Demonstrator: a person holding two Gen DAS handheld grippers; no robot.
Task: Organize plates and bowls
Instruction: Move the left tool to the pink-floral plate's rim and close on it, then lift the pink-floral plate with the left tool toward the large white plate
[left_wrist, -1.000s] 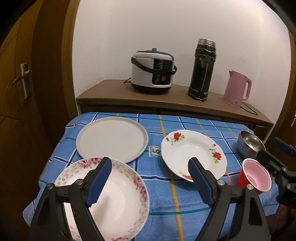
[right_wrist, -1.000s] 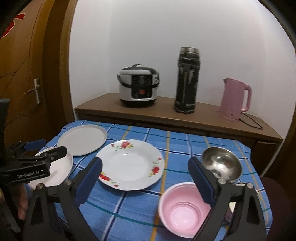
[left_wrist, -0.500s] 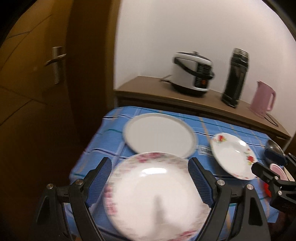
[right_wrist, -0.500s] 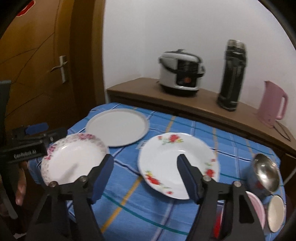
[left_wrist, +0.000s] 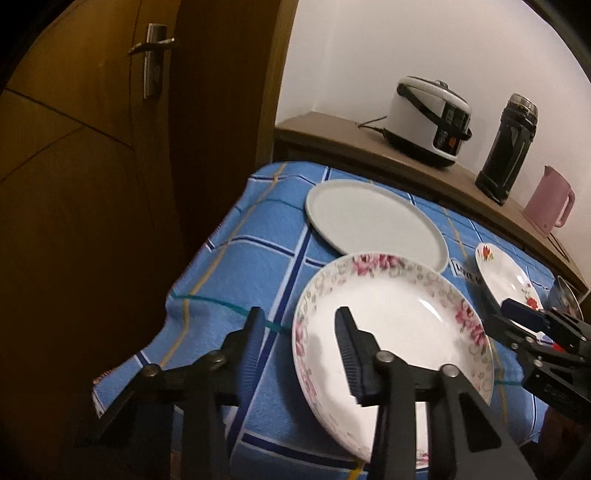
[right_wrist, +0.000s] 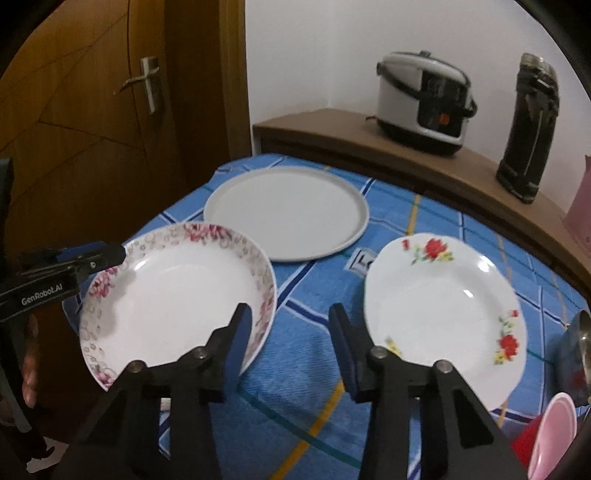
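Note:
A white deep plate with a pink flower rim (right_wrist: 177, 295) lies at the near left corner of the blue checked table (right_wrist: 314, 332). My left gripper (left_wrist: 299, 328) straddles the plate's (left_wrist: 391, 325) left rim, one finger over the inside and one over the cloth. Its jaws are closing and the pads do not press on the rim. My right gripper (right_wrist: 288, 325) straddles the same plate's right rim, jaws closing too, pads clear of it. A red-flowered plate (right_wrist: 443, 306) and a flat grey plate (right_wrist: 288, 218) lie farther back.
A steel bowl (right_wrist: 576, 350) and a pink bowl (right_wrist: 554, 435) sit at the right edge. A rice cooker (right_wrist: 424, 103), a dark thermos (right_wrist: 528, 129) and a pink kettle (left_wrist: 546, 203) stand on the wooden sideboard (right_wrist: 332, 129) behind. A wooden door (right_wrist: 92, 129) is on the left. A person's hand (right_wrist: 29, 369) holds the left gripper.
Both grippers have swung left and down onto the pink-flowered plate. Their jaws have narrowed from wide to about a third, one at each side of its rim.

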